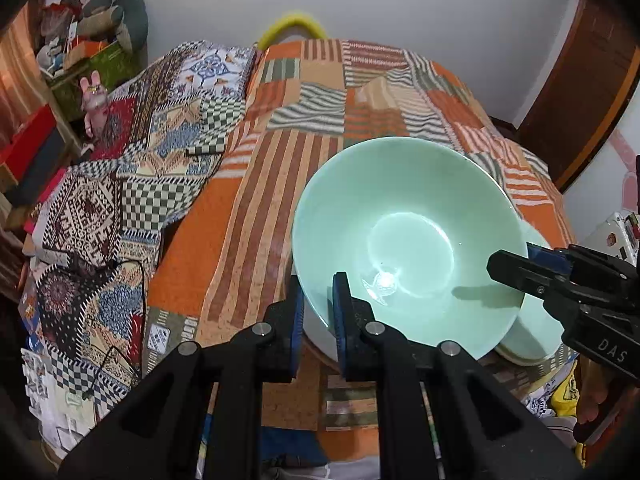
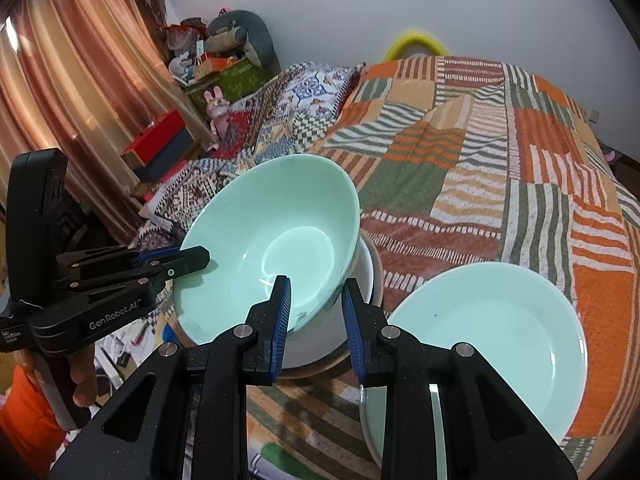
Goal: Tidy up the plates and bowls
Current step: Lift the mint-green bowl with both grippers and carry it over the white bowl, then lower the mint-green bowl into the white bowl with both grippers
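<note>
A mint-green bowl (image 1: 408,216) (image 2: 276,216) hangs tilted just above a white plate (image 2: 366,264) that lies on a tan plate (image 2: 378,280). My left gripper (image 1: 319,312) is shut on the bowl's near rim, one pad inside and one outside. Seen from the right wrist, that left gripper (image 2: 200,258) bites the bowl's left edge. My right gripper (image 2: 316,306) straddles the bowl's wall and grips it, and it shows at the bowl's right rim (image 1: 510,268) in the left wrist view. A mint-green plate (image 2: 488,340) (image 1: 532,332) rests on the bed to the right.
Everything sits on a bed with an orange striped patchwork cover (image 2: 500,160). A patterned blanket (image 1: 132,184) with a black cable (image 1: 132,272) lies to the left. Shelves with boxes and toys (image 2: 224,64) and a curtain (image 2: 80,100) stand beyond. A hand (image 2: 82,380) holds the left gripper's handle.
</note>
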The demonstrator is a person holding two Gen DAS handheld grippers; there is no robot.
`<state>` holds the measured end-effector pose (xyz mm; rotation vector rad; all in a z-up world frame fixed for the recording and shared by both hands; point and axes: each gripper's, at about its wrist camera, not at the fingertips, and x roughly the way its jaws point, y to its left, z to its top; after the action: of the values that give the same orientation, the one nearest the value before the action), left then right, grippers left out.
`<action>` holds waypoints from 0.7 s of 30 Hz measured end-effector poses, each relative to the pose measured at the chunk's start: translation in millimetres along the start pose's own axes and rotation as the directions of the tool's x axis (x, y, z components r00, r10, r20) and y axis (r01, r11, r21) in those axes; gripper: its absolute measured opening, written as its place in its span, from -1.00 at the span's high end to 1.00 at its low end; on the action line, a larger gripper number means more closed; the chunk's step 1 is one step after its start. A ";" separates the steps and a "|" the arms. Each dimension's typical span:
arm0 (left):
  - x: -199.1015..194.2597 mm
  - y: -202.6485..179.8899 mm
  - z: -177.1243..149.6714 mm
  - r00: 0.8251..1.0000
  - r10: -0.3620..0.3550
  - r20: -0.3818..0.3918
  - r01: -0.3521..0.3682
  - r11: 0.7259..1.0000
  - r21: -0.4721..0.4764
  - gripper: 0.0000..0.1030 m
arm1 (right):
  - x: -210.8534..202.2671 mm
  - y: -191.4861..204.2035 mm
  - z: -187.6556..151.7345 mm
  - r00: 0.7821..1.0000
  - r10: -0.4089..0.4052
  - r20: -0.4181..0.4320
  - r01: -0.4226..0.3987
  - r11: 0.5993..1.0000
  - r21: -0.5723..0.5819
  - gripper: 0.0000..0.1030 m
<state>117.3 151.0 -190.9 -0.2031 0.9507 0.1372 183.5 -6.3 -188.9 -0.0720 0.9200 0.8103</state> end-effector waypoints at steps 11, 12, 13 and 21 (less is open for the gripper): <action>29.0 7.6 -11.6 0.999 0.007 -0.053 -0.008 1.000 -0.022 0.75 | 21.5 0.4 -7.1 0.998 -0.026 -0.059 0.026 1.000 -0.003 0.54; 31.5 8.2 -12.6 0.998 0.005 -0.059 -0.007 1.000 -0.026 0.75 | 23.4 0.5 -7.8 0.997 -0.029 -0.066 0.029 1.000 -0.004 0.54; 33.9 9.1 -13.1 0.998 0.004 -0.064 -0.006 1.000 -0.030 0.75 | 25.1 -0.1 -7.7 0.997 -0.030 -0.070 0.030 1.000 -0.005 0.54; 40.2 8.4 -18.7 0.998 0.016 -0.062 -0.018 0.999 -0.030 0.75 | 30.8 0.2 -9.1 0.996 -0.041 -0.081 0.040 0.999 -0.016 0.54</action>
<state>123.8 156.0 -235.3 -0.2291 1.0126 0.1618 187.5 8.7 -217.1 -0.1364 0.9864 0.7805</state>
